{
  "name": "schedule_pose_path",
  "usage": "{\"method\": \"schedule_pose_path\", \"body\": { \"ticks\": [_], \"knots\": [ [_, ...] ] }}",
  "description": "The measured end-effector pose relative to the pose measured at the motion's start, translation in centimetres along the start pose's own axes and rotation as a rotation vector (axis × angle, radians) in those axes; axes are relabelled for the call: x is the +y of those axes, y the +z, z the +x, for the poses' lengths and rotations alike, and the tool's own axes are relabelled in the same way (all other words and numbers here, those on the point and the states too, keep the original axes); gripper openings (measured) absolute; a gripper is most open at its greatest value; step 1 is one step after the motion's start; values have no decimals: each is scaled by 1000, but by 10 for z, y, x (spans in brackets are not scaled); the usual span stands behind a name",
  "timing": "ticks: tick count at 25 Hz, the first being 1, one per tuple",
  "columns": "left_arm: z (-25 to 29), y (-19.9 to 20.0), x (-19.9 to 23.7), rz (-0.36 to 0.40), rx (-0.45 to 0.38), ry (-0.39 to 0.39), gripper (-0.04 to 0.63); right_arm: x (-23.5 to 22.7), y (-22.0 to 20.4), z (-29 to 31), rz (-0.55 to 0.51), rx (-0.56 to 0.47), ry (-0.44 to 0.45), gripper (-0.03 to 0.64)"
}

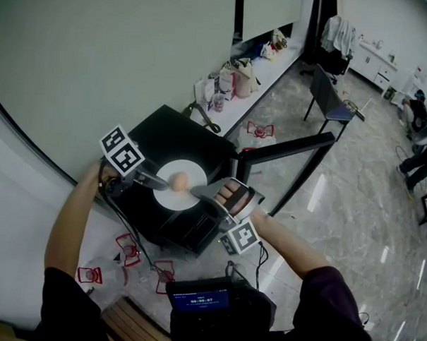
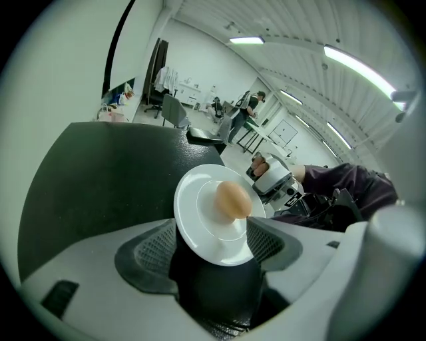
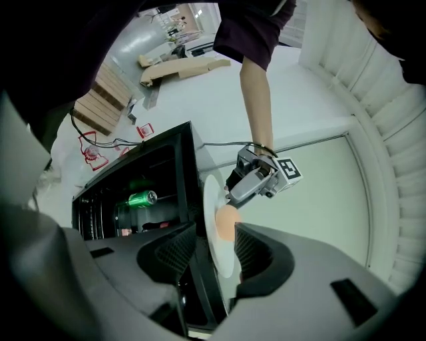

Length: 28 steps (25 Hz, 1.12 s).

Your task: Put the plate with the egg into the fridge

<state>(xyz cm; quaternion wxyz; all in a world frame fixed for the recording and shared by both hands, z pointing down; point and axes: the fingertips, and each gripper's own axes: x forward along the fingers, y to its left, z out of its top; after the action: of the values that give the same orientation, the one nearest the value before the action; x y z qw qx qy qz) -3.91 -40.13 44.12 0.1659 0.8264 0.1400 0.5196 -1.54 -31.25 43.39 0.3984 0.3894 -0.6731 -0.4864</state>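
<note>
We see the plate (image 1: 171, 200) with the egg (image 1: 178, 181) atop the fridge (image 1: 169, 132) (not inside); left gripper (image 1: 163, 183) at nine o'clock, right gripper (image 1: 200, 192) at four, fingers apart.

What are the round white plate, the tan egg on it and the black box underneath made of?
Round white plate: likely glazed ceramic, though plastic is possible; smooth, glossy, with soft highlights. Tan egg: looks like a real shell, matte and even; could be a dummy. Black box: smooth satin top, painted metal or plastic.
</note>
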Motion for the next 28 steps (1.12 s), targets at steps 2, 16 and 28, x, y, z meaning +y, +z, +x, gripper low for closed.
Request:
{"method": "schedule_pose_path", "body": {
  "ticks": [2, 16, 28],
  "knots": [
    [4, 1, -7, 14, 5, -12, 316, -2, 3, -1, -10, -2, -10, 181],
    [-4, 6, -12, 41, -60, -4, 316, 24, 2, 0, -136, 13, 33, 28],
    [-57, 43, -81, 355, -496, 386, 313, 10, 13, -40, -201, 96, -35, 28]
  ]
}}
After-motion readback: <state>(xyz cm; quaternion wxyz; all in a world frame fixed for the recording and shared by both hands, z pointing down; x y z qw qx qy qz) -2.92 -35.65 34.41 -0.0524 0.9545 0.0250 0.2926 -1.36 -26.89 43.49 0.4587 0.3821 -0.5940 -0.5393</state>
